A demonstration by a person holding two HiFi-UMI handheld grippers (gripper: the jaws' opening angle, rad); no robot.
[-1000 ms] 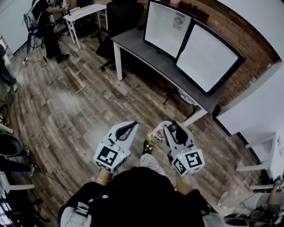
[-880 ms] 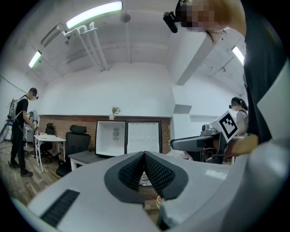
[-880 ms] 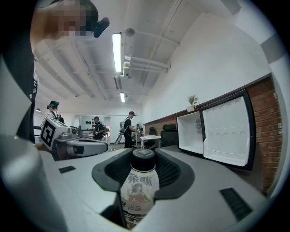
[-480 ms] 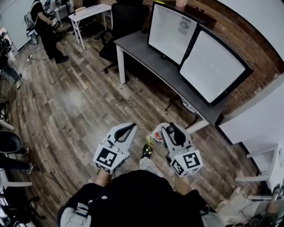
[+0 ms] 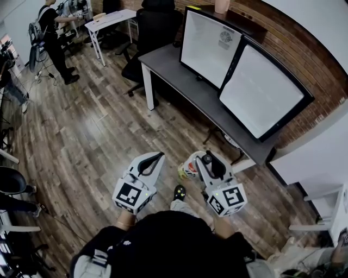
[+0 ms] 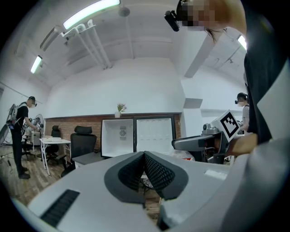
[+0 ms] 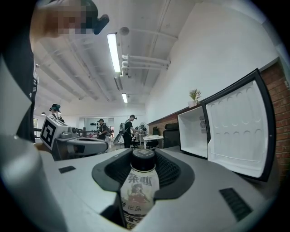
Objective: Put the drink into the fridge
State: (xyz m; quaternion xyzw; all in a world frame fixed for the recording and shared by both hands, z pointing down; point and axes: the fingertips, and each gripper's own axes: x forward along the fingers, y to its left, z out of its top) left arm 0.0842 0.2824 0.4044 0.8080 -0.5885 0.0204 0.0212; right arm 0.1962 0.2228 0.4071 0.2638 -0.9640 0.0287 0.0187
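Note:
My right gripper (image 5: 198,160) is shut on a drink bottle (image 5: 190,166) with a white label and a black cap (image 7: 142,157); the bottle (image 7: 139,190) stands upright between the jaws of the right gripper (image 7: 143,171). Beside it my left gripper (image 5: 155,159) is shut with nothing in it, its ribbed pads (image 6: 154,172) pressed together. Ahead, on a grey desk (image 5: 179,73), stands the white fridge (image 5: 209,39) with its door (image 5: 262,89) swung open. Both grippers hang over the wooden floor, short of the desk. The right gripper view has the fridge (image 7: 192,131) and its door (image 7: 238,131) to the right.
A black office chair (image 5: 155,19) stands behind the desk's far end. A white table (image 5: 109,17) and a person (image 5: 51,35) are at the far left. A brick wall backs the fridge, and a plant pot (image 5: 222,5) sits on top of it.
The view has shifted forward, so the desk and fridge sit a little nearer. Both grippers keep their pose, and the bottle stays gripped in the right one.

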